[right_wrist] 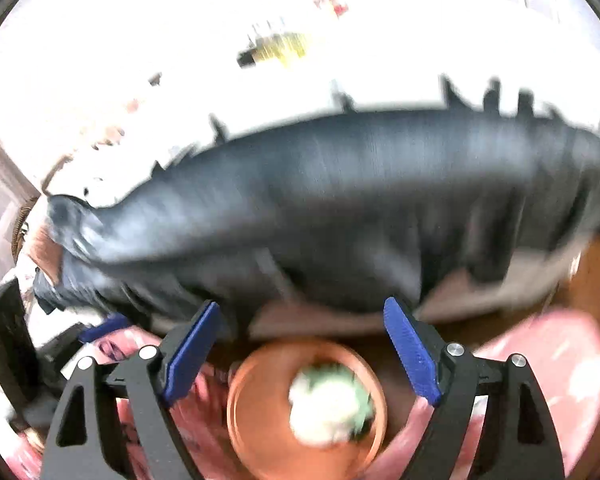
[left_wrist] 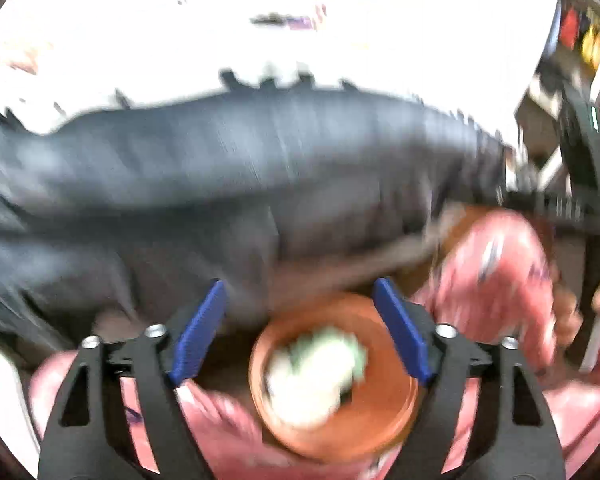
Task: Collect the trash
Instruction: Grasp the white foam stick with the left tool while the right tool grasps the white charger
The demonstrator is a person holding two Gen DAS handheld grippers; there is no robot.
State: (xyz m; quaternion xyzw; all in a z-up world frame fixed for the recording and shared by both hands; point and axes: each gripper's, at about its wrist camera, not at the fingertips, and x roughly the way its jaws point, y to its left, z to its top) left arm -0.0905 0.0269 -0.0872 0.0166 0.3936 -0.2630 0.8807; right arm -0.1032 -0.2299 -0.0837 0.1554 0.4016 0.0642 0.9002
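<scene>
Both views are motion-blurred. An orange round bowl point(left_wrist: 336, 396) holds a crumpled white and green wad of trash point(left_wrist: 316, 376). My left gripper point(left_wrist: 300, 332) is open and empty, its blue pads spread just above the bowl. In the right wrist view the same bowl point(right_wrist: 306, 412) with the wad point(right_wrist: 328, 408) lies below my right gripper point(right_wrist: 300, 344), which is open and empty too. A large black trash bag point(left_wrist: 240, 184) stretches across behind the bowl; it also shows in the right wrist view point(right_wrist: 340, 208).
Pink patterned cloth point(left_wrist: 496, 264) lies around the bowl on a brown surface point(right_wrist: 596, 280). A bright white overexposed area point(left_wrist: 260, 20) fills the background. The other gripper's black body point(left_wrist: 580, 152) shows at the right edge, and shelves with coloured items point(left_wrist: 584, 32) at the top right.
</scene>
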